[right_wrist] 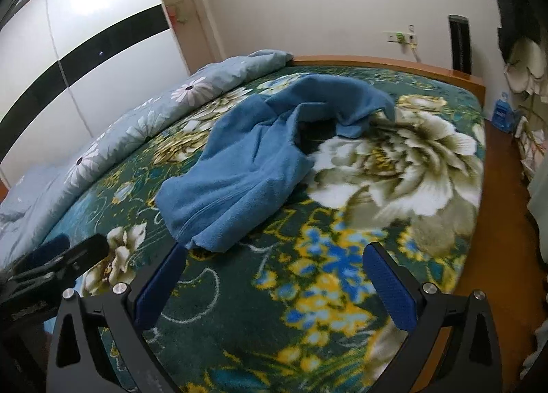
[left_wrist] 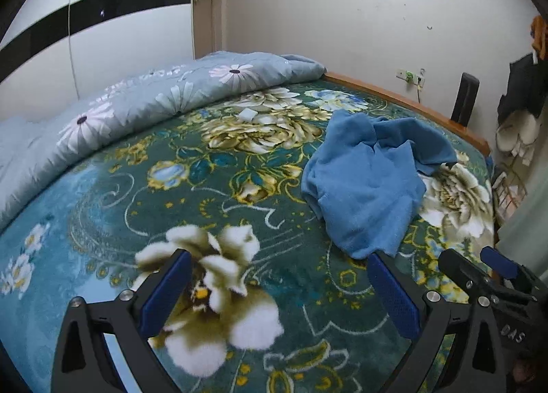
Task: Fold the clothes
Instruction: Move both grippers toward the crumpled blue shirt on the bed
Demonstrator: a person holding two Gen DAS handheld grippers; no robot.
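both tongs (left_wrist: 279, 266) (right_wrist: 274, 261) spread wide above blanket (left_wrist: 102, 222)

Left wrist view: low over the bed (left_wrist: 102, 187), facing the far wall. Right wrist view: alongside, nearer the blue garment (right_wrist: 246, 160). Shared: bed, garment, rolled quilt (left_wrist: 137, 102), wall.

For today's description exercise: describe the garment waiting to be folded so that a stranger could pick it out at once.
Start at the bed, covered by a dark green floral blanket. A pale blue daisy-print quilt is bunched along its far side. The blue fleece garment lies crumpled in the middle of the blanket: it is the only plain, unpatterned fabric there.
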